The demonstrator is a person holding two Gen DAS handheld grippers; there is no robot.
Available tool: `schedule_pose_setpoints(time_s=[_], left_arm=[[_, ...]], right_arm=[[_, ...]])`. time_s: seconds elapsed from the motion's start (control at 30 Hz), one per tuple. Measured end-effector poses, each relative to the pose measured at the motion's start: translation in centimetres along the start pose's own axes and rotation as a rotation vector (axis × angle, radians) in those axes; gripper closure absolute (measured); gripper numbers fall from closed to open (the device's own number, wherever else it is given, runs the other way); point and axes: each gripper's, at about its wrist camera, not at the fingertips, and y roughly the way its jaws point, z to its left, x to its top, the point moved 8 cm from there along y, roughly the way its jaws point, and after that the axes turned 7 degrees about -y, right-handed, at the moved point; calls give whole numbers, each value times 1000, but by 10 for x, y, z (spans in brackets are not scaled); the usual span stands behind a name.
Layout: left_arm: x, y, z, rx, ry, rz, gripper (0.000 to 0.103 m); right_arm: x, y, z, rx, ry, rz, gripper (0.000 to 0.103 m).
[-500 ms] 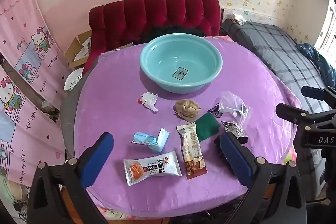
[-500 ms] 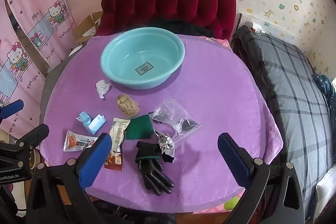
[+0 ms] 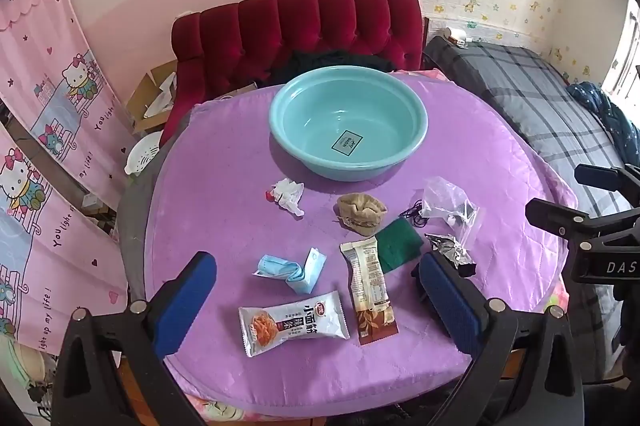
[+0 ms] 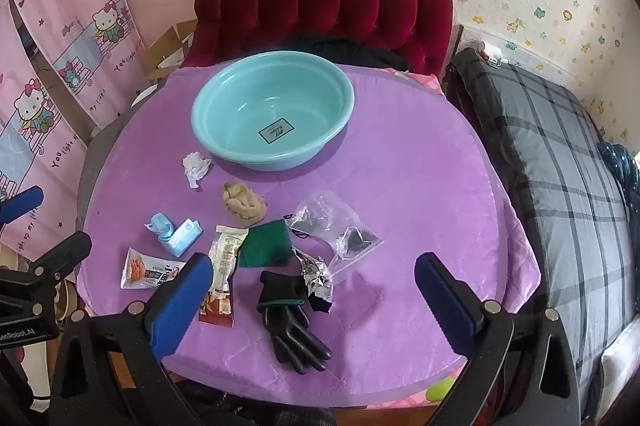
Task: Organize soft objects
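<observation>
On the purple quilted tablecloth, in front of the empty turquoise basin, the soft things lie scattered and none is inside the basin yet. Nearest to the basin are a crumpled white tissue at its front left and a beige cloth pouch just in front of it. Further from the basin come a folded green cloth, a blue face mask, a clear plastic bag with a crumpled foil wrapper beside it, then two snack packets and, furthest from it, a black glove.

Both tools hang over the edge of the table far from the basin and point steeply down. The left gripper has its jaws fully released, with nothing between them, and the right gripper is the same, wide apart and empty.

I judge that the step in hand is to choose a first item and go down to it. To do this well, each gripper should take what lies closest under it: the mask for the left one, the glove for the right one. The thin pieces lie flat, so it is better to pinch a raised fold or a cuff than to scrape the cloth under them. The glove touches the foil wrapper, so it should be lifted straight up, otherwise the wrapper may be dragged with it. The two tools are near each other and should go to the basin one after another.
</observation>
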Motion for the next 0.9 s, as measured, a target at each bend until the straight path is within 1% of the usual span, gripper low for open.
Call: schedule_pose_setpoints(time_s=[0.2,0.9], left_arm=[[-2,5,0,9,-6,-9,0],[-4,-4,8,12,-7,-21,0]], right_arm=[[-1,-1,2,4,4,1,0],[-1,-1,7,11,0,-2,0]])
